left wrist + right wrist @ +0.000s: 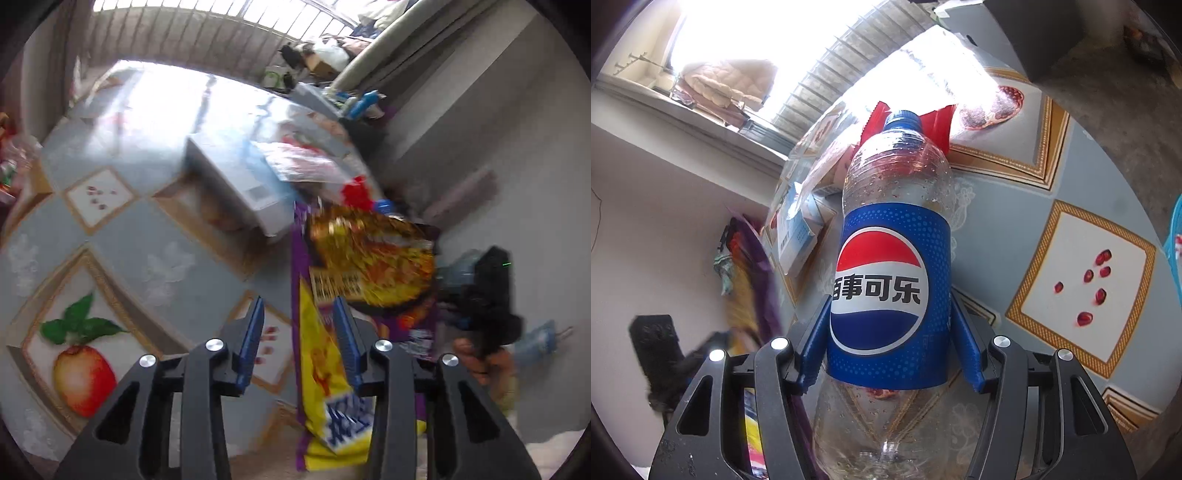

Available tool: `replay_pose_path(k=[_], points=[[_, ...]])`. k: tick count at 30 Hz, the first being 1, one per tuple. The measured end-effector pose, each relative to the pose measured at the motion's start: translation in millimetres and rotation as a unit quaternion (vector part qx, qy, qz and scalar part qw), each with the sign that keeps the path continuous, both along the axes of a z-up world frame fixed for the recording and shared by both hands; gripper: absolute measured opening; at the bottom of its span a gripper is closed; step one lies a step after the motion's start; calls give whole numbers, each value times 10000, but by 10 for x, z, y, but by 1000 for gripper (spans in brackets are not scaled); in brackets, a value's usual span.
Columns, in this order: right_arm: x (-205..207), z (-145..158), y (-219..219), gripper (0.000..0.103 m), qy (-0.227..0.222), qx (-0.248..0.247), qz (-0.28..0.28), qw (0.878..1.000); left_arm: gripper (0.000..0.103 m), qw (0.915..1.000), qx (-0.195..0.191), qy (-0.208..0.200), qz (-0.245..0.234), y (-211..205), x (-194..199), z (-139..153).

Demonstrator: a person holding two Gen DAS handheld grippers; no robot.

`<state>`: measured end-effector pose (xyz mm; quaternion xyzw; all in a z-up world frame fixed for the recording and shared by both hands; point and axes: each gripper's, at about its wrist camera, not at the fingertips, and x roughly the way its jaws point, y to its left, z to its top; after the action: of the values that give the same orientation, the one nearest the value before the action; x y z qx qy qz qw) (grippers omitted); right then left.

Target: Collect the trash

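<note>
My right gripper (890, 317) is shut on an empty clear Pepsi bottle (892, 258) with a blue label and blue cap, its fingers pressing both sides of the label. My left gripper (297, 325) is open and empty above the table. A purple and yellow snack bag (325, 369) lies partly between and under its right finger (345, 332). A gold noodle wrapper (373, 254) lies on the bag. The bag shows blurred in the right wrist view (753, 288). A red wrapper (938, 122) lies behind the bottle's cap; it also shows in the left wrist view (356, 192).
A white box (236, 184) and a clear plastic bag (303, 162) lie on the fruit-patterned tablecloth (147, 236). Clutter crowds the table's far end (317, 62). The other gripper's black body (487, 288) is at the right, by the wall. A blue basket edge (1174, 243) is at far right.
</note>
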<state>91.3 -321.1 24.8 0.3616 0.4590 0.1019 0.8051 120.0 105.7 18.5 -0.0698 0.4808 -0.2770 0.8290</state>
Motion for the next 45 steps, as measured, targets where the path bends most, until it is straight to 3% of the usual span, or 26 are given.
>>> replay_pose_path(k=[2, 5, 9, 12, 17, 27, 38, 45], points=[[-2, 0, -5, 57, 9, -18, -1, 10000, 38, 9985, 452, -305, 72, -49, -72, -28], [4, -9, -14, 57, -4, 5, -28, 10000, 40, 9952, 602, -774, -27, -174, -172, 56], [-5, -15, -16, 57, -24, 13, -50, 10000, 42, 9876, 651, -1170, -817, -519, -360, 104], [-21, -8, -4, 57, -10, -8, -34, 10000, 45, 9845, 607, -984, -1319, -751, -455, -17], [-76, -16, -9, 57, 10, 46, 0, 10000, 45, 9848, 524, -523, -1569, -1008, -466, -215], [-173, 0, -43, 57, 58, -16, 44, 10000, 45, 9822, 1069, -738, -1357, -1169, -203, -549], [-256, -5, -43, 57, 109, -26, 36, 9999, 45, 9841, 1002, -861, -1189, -1181, 24, -567], [-239, 2, -26, 57, 102, -48, 42, 9999, 46, 9826, 472, -930, -1534, -1096, -212, -354]])
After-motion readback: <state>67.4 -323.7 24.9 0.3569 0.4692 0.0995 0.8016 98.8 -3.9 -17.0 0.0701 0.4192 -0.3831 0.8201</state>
